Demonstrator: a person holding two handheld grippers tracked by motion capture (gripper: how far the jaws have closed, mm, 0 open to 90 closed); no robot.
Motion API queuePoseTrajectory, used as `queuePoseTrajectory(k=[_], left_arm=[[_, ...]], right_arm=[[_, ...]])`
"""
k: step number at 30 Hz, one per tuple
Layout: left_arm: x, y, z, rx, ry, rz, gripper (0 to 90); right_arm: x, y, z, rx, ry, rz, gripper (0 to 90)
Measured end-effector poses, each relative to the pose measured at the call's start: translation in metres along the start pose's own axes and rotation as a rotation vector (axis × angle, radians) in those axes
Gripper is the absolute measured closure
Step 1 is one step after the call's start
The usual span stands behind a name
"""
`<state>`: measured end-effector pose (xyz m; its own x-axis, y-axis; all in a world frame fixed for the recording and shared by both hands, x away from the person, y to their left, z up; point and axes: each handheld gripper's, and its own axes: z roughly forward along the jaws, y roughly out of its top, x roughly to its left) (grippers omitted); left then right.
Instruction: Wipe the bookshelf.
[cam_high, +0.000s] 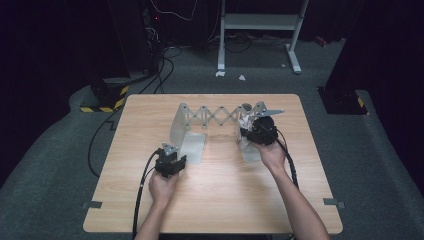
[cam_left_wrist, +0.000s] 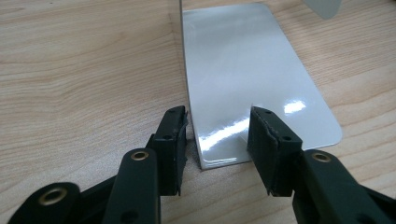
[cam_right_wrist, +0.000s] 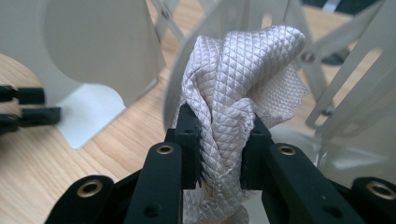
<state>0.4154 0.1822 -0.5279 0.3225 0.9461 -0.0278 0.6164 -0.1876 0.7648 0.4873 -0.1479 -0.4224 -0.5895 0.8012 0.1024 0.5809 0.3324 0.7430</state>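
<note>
A grey metal extendable rack (cam_high: 220, 116) with a scissor lattice stands at the back middle of the wooden table (cam_high: 220, 200). Its left end has a flat glossy foot plate (cam_left_wrist: 243, 60) lying on the wood. My left gripper (cam_left_wrist: 219, 126) is open at that plate's near edge, one jaw beside the corner and the other over the plate, neither pressing on it. In the high view the left gripper (cam_high: 172, 162) sits just in front of the foot plate (cam_high: 194, 147). My right gripper (cam_right_wrist: 222, 121) is shut on a bunched white quilted cloth (cam_right_wrist: 238, 60), held against the rack's right end (cam_high: 250, 125).
Cables trail from both grippers toward the table's front edge. On the carpet behind the table are a white desk frame (cam_high: 260, 22), black cables and a yellow-black striped base (cam_high: 107, 100). The left gripper's jaws (cam_right_wrist: 23, 109) appear at the left edge of the right gripper view.
</note>
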Motion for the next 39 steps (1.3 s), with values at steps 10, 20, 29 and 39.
queuePoseTrajectory(k=[10,20,29,39], left_arm=[[0.0,0.0,0.0,-0.002,0.001,-0.003,59.1],[0.0,0.0,0.0,0.0,0.008,-0.001,61.4],[0.0,0.0,0.0,0.0,0.01,-0.004,62.7],[0.0,0.0,0.0,-0.002,0.016,-0.002,63.5]], right_arm=[[-0.005,-0.02,0.02,0.074,0.002,0.028,74.7],[0.008,-0.001,-0.023,-0.021,0.016,-0.029,74.6],[0.009,0.016,-0.028,-0.025,-0.002,-0.048,74.6],[-0.002,-0.003,0.008,0.048,-0.001,0.009,74.5]])
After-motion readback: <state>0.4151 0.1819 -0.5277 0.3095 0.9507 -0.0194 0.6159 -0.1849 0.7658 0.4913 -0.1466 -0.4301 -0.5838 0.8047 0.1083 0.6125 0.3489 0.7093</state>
